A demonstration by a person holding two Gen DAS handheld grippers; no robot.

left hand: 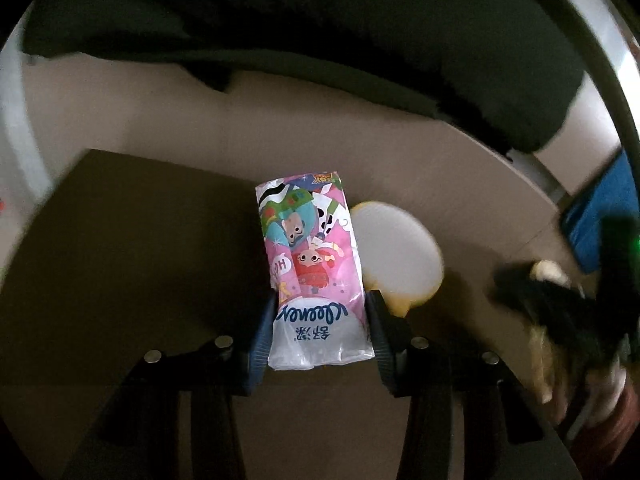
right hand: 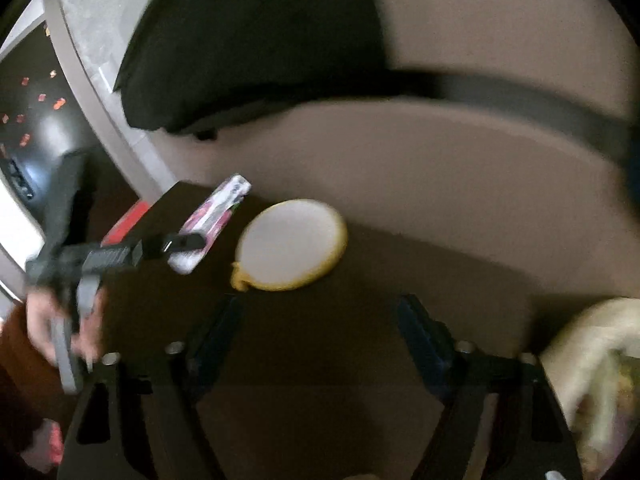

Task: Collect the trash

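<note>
dim room light in both views, fisheye bending at the rims. the tissue pack (left hand: 316, 268) between the left claw's fingers is sharp and bright. the right view is motion-blurred throughout.

My left wrist camera looks down along my tongs, close over the dark table (left hand: 132, 240). My right wrist camera looks down from a little farther back. Both catch the round yellow-rimmed lid (left hand: 400, 256) (right hand: 292, 244) and tissue pack (left hand: 312, 264) (right hand: 212, 220).

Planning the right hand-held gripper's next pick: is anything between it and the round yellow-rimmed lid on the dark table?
Nothing visible. The right hand-held gripper is open, and only bare dark table lies before the lid.
</note>
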